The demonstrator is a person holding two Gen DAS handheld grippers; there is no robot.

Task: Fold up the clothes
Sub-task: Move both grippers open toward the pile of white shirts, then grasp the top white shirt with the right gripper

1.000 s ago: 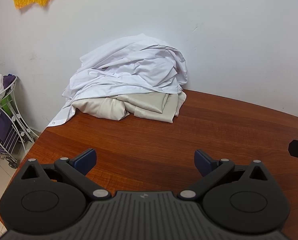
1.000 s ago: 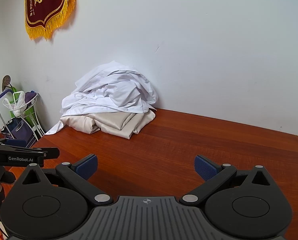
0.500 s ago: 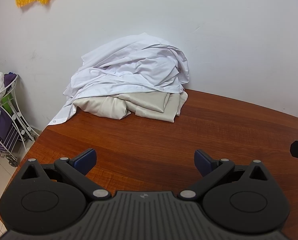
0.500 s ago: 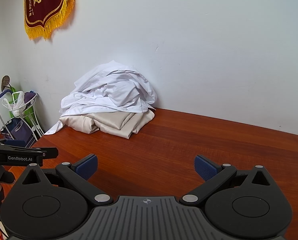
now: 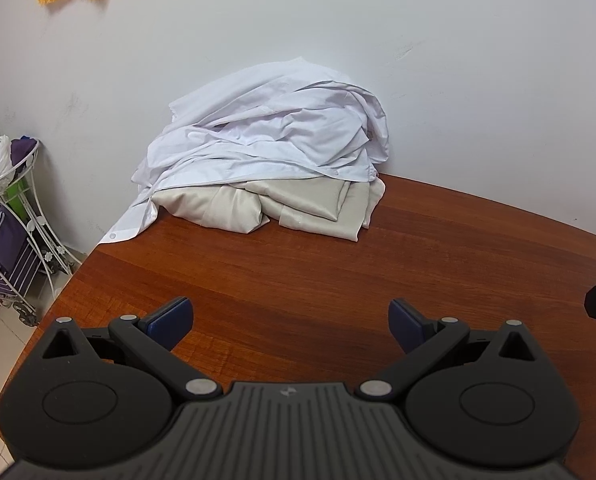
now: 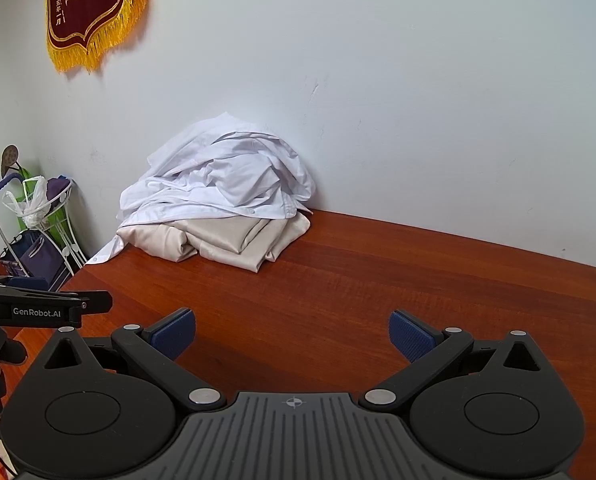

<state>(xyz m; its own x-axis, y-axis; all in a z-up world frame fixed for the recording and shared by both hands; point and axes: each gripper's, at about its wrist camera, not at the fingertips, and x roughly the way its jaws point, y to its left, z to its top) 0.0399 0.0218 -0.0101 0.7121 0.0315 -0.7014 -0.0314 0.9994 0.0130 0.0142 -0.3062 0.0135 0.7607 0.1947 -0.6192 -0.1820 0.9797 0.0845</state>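
A crumpled white shirt [image 5: 266, 136] [image 6: 222, 184] lies heaped on top of a folded beige garment [image 5: 298, 204] [image 6: 226, 240], against the wall at the far left of the wooden table [image 5: 337, 272] [image 6: 337, 280]. My left gripper [image 5: 290, 320] is open above bare wood, well short of the pile, with nothing between its blue pads. My right gripper [image 6: 292, 334] is open too, further back and to the right of the pile. The left gripper's body [image 6: 42, 308] shows at the left edge of the right wrist view.
The table's left edge [image 5: 70, 280] drops to a tiled floor. A white wire rack with bags [image 5: 6, 208] [image 6: 34, 232] stands beside it. A red pennant with gold fringe [image 6: 94, 8] hangs on the white wall behind the table.
Both grippers have drifted slightly; the pile sits a little further right in the left wrist view. Both stayed open.
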